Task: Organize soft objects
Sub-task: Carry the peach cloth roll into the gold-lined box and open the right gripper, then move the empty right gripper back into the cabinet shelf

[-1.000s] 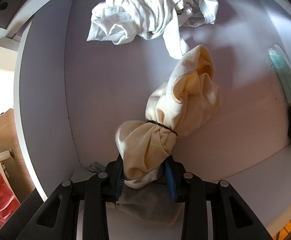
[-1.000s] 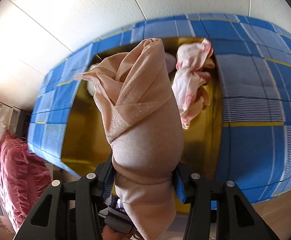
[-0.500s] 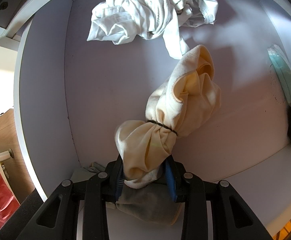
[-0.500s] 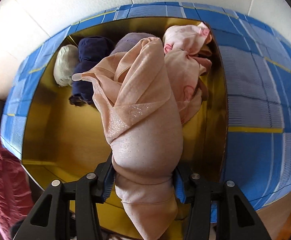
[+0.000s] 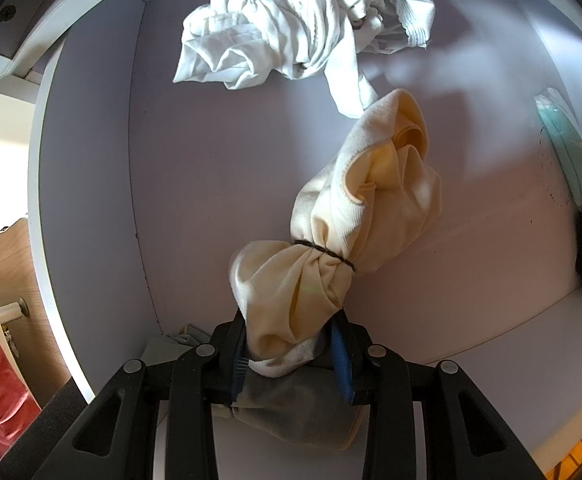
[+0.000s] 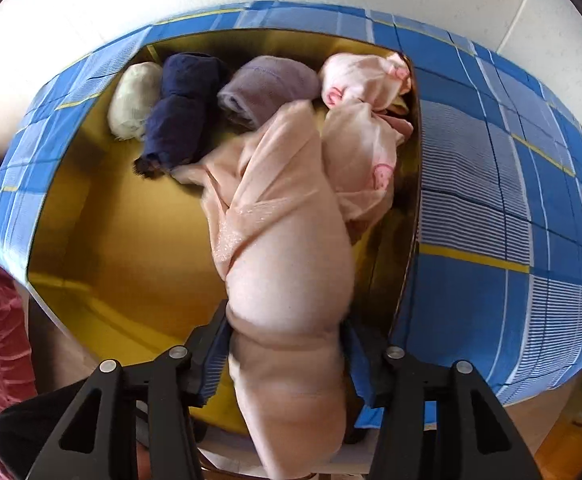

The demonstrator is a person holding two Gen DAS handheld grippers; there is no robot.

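- Two bundles in play, one per gripper. The left gripper (image 5: pixel 289 354) is pinching the bottom end of a cream-yellow cloth bundle tied round the middle with a thin dark band (image 5: pixel 355 220); its blue pads are pressed into the fabric on both sides.
- That bundle sticks out ahead of the fingers, over the pale lilac floor of a white drawer (image 5: pixel 195 168). Its open, folded top leans up and to the right.
- Further ahead of the left fingers, at the far end of the drawer, there's a crumpled white garment (image 5: pixel 299 24). Under the fingers lies a grey cloth (image 5: pixel 291 412).
- The right gripper (image 6: pixel 285 354) has a peach-pink rolled sheer cloth with a faint glitter (image 6: pixel 283 240) between its fingers, and the jaws are opening, though the pads look like they still touch it.
- Compared with a second ago, the right view now looks much deeper into the blue-checked storage box with a yellow lining (image 6: pixel 491 200), and the peach roll's tip lies down among the stuff inside.
- Beyond the right fingers sit a pale cream roll (image 6: pixel 133 100), a navy roll (image 6: pixel 179 108), a lilac towel roll (image 6: pixel 267 88) and a pink printed cloth (image 6: pixel 363 120).
- Left side: nothing changed.
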